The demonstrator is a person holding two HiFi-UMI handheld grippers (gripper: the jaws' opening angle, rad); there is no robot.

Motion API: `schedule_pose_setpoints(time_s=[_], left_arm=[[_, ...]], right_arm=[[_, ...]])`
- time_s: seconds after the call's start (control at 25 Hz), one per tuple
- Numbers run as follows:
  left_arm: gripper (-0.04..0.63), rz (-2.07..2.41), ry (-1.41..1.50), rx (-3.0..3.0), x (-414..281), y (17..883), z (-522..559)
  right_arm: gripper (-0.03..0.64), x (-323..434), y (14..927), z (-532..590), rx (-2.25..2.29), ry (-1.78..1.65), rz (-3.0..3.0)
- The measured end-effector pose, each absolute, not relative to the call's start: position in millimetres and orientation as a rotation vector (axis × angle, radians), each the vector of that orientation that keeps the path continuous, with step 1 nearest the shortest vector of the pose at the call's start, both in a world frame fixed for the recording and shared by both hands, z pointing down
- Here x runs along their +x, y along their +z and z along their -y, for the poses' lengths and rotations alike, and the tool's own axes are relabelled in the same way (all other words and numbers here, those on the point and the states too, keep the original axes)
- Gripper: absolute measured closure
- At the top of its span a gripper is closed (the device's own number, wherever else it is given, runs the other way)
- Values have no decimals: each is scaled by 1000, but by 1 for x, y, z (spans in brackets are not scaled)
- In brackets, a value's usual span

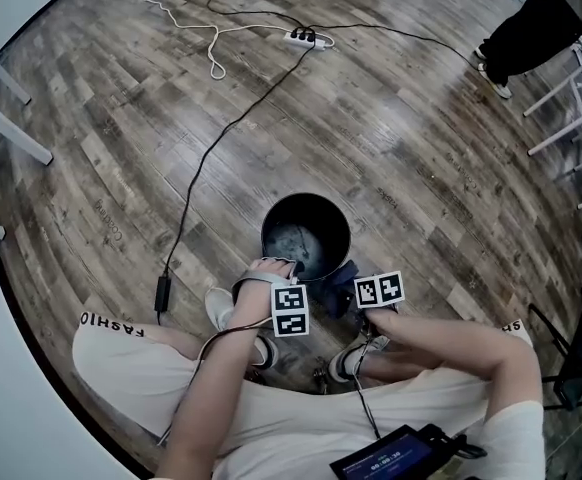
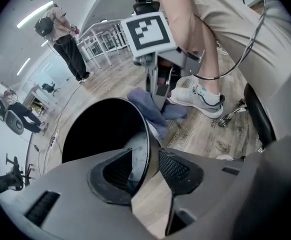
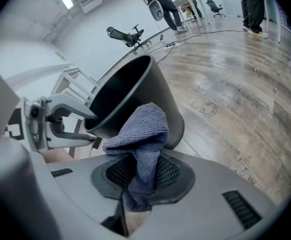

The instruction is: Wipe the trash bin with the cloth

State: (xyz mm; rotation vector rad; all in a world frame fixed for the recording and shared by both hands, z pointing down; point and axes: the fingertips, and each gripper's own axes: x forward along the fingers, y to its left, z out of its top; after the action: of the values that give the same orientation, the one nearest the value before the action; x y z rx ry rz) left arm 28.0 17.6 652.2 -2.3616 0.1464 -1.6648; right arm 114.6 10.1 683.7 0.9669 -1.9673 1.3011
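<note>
Cloth (image 3: 141, 129) is clamped in right hand-held gripper (image 3: 144, 168), ready for wiping. Trash bin (image 1: 306, 230) rim is straddled by left hand-held gripper (image 2: 145, 158), jaws apart, not pinching, prob. as a steadying guard.

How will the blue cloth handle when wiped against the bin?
The cloth slumps in folds above the right hand-held gripper, so probably floppy and light. Its looped weave looks grippy, unlikely to slip out.

"FASHIO" stands upside down on the trouser hem (image 1: 111, 324), lower left; the floor print (image 1: 107, 220) and the screen (image 1: 381, 459) digits are unreadable.
</note>
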Motion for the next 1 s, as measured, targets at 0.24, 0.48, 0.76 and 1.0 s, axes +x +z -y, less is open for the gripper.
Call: schedule_pose_setpoints(time_s=[0.24,0.48,0.76,1.0], left_arm=[[489,-143,-1686,-2263,25,666,-18],[526,-104,-1646,-2244,39,665,-27],[531,-115,-1624,-2291,54,664,-31],[531,-139,-1626,-2298,59,662,-28]], right_arm=[[532,104,655,-3,968,1324,1995],[534,109,667,3,989,1326,1959],[534,120,713,7,953,1284,1932],[534,126,759,14,906,1250,1940]])
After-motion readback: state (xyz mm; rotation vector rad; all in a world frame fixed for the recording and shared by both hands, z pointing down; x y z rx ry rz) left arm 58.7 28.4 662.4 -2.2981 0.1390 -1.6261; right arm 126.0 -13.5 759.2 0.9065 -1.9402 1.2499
